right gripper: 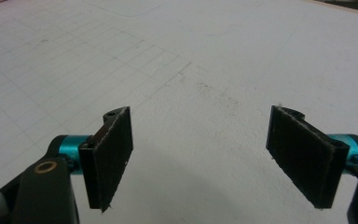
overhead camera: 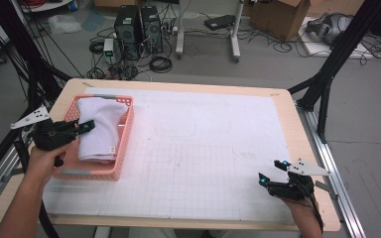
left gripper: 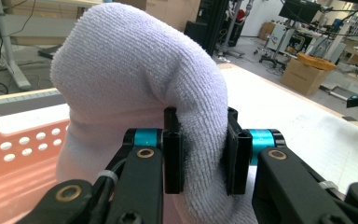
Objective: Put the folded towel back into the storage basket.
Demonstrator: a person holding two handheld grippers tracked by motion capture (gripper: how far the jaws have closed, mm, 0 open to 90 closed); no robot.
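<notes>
Jaws of the left gripper (left gripper: 200, 154) pinch a fold of the white towel (left gripper: 135, 93) in the pink basket (overhead camera: 124, 148), right gripper (right gripper: 205, 154) spread over the mat, and that narrow bite could slip as the cloth drags on the rim.

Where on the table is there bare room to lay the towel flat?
The gridded mat between the pink basket and the right claw is bare. The towel, pinched by the left claw, crowds the basket.

Looped white terry cloth is noted on the towel (left gripper: 135, 74), perforated pink plastic on the basket (overhead camera: 121, 148), matt gridded paper on the desk (overhead camera: 203, 163).
</notes>
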